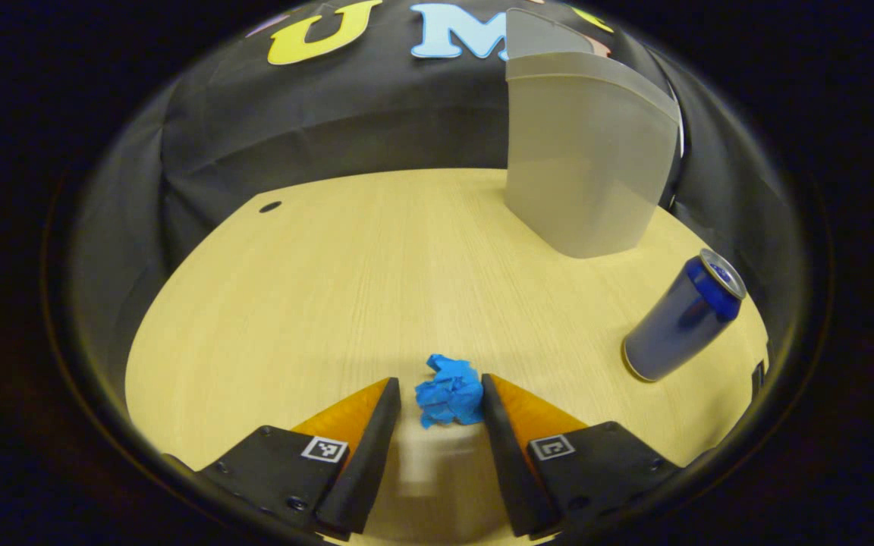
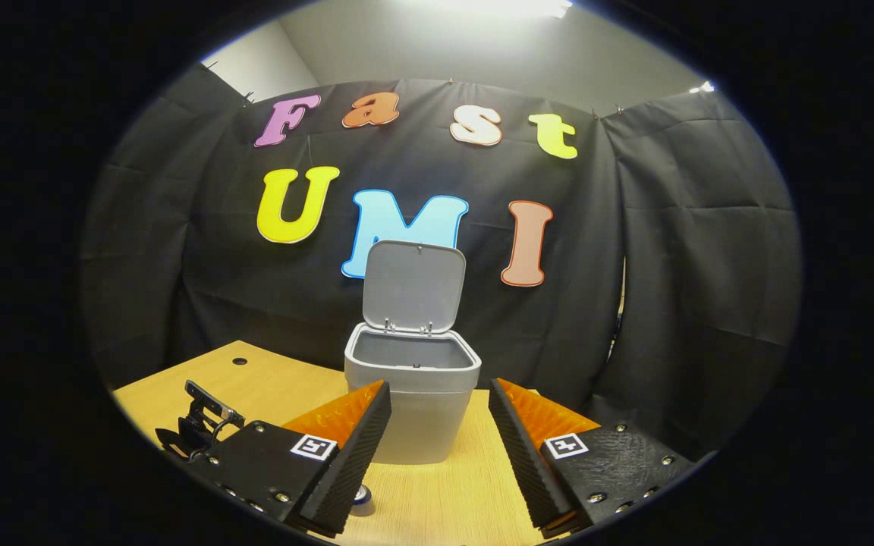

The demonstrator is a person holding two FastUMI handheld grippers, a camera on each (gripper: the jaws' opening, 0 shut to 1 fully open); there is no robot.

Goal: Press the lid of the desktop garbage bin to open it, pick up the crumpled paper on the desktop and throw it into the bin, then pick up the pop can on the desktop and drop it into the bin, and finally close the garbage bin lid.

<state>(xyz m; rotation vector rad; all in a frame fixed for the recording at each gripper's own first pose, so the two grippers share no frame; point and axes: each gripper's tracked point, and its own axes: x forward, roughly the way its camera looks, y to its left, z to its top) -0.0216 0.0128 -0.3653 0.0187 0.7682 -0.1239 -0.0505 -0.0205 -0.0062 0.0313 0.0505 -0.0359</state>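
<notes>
The blue crumpled paper lies on the wooden table, between the tips of my left gripper. That gripper is open; the paper sits close against one finger, with a small gap to the other. The blue pop can stands upright to the right of the paper. The grey bin stands at the back of the table with its lid raised upright. My right gripper hovers open in front of the bin, holding nothing. The can's top peeks out beneath it.
The bin's side rises behind the can in the left gripper view. A small round hole marks the table's far left corner. My left gripper's body shows low at the left in the right gripper view. Black cloth walls the booth.
</notes>
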